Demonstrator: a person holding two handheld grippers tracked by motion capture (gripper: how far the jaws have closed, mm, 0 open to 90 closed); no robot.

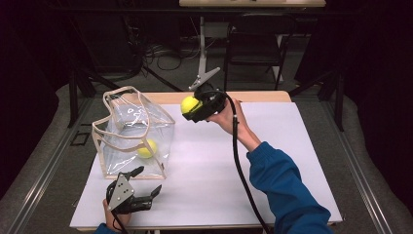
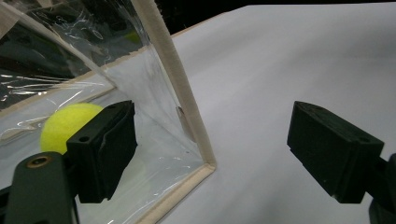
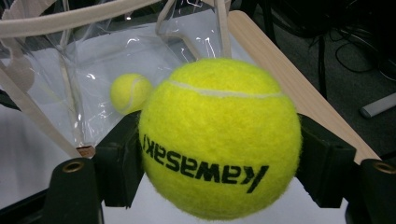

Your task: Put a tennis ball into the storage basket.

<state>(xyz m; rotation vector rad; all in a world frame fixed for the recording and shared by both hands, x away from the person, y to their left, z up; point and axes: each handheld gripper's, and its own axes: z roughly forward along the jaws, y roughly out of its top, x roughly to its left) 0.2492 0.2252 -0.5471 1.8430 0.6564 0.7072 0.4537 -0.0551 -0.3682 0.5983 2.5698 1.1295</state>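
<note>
- I'm holding a yellow tennis ball clamped between the jaws of the right gripper, lifted above the table just right of the clear bag.
- I'm keeping the left gripper at the bag's near corner, jaws wide and gripping nothing – the corner seam is sitting between them, untouched.
- I'm worrying that the floppy handles are crossing the mouth; the ball could catch on one and tip the unheld bag.
- If I'm letting go too high, it may bounce out or off the rim.
- The bag is already holding a second tennis ball, resting on its floor.
</note>
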